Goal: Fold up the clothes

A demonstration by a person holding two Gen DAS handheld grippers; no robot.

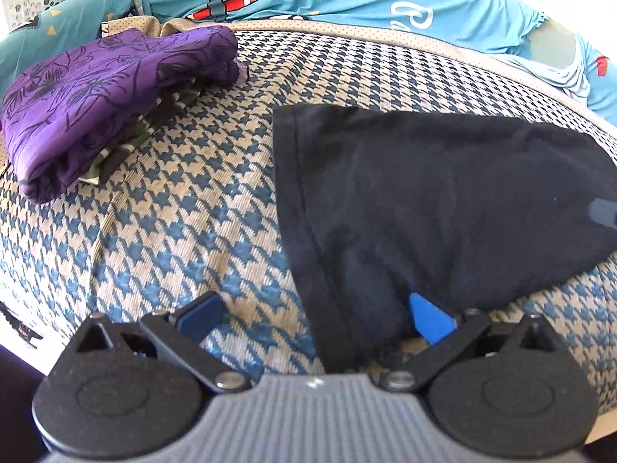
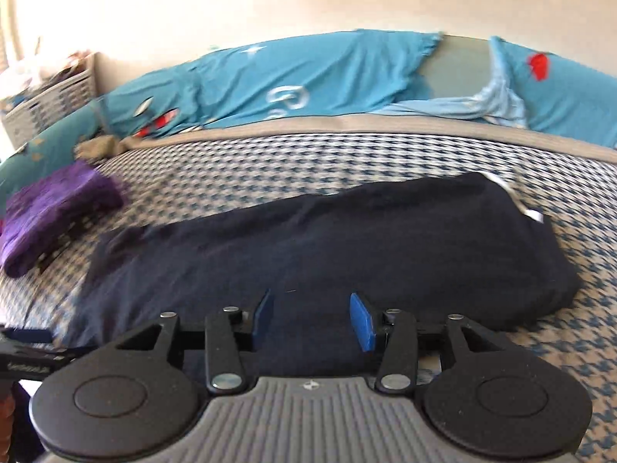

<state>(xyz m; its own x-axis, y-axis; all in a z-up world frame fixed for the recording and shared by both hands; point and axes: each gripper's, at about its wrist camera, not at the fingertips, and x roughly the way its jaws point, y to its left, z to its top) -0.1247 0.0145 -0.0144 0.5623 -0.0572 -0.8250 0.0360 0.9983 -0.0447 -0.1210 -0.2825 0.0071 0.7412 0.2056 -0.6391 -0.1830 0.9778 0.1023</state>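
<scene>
One purple cloth (image 1: 112, 104) lies folded, far ahead and left of the jaws. The dark cloth (image 2: 327, 247) lies just ahead, only partly folded. Both the left gripper (image 1: 316, 318) and the right gripper (image 2: 312, 318) are spread wide, holding nothing.

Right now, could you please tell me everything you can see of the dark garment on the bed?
The dark navy garment is soft knit, lying flat and long across the houndstooth bedspread. A stitched hem runs along one edge; a white label shows at the far right end. Both claws are open: the left claw straddles its corner, the right claw is over its near edge.
</scene>
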